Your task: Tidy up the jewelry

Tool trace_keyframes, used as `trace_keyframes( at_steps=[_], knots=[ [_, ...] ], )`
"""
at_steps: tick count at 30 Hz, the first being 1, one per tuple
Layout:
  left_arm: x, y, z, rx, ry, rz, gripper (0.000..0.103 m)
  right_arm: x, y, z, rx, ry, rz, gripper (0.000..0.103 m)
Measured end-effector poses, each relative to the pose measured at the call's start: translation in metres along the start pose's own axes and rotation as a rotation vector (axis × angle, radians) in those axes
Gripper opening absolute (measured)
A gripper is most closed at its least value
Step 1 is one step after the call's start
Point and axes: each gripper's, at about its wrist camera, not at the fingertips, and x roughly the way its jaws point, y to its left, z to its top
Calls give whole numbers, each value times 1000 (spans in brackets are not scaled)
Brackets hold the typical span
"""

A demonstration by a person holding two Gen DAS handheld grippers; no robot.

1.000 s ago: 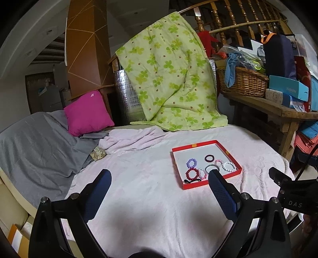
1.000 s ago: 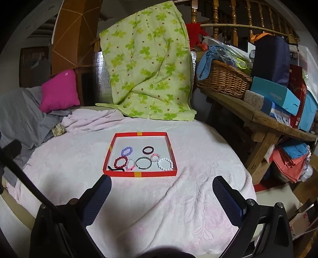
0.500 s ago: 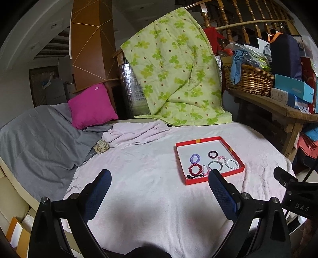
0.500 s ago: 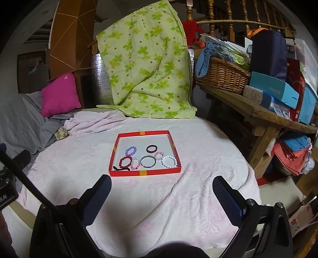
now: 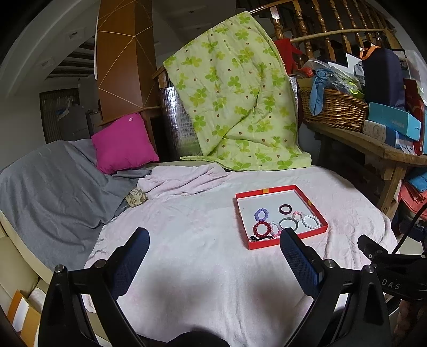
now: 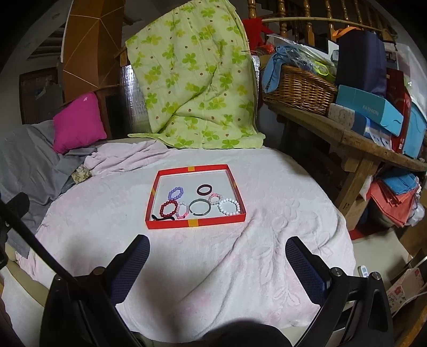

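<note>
Both claws, left claw [image 5: 213, 253] and right claw [image 6: 217, 253], are pulling back wide open and empty; ahead, bracelets [image 6: 198, 204] are lying inside the red tray [image 6: 194, 223], sorted or awaiting sorting.

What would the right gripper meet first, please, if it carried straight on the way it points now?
Probably the pale pink blanket just short of the shallow red tray; the open right gripper aims down at the bed, though depth is uncertain.

Cluttered home, quilt [image 5: 234, 93], pillow [image 5: 122, 141], stair railing [image 5: 320, 24]
</note>
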Motion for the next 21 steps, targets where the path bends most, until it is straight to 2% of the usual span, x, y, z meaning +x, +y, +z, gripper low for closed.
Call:
trace_keyframes(
  at_steps=[21],
  knots=[
    [17, 14, -4, -41, 31, 11, 98, 1, 19, 6, -14, 3, 32, 103]
  ],
)
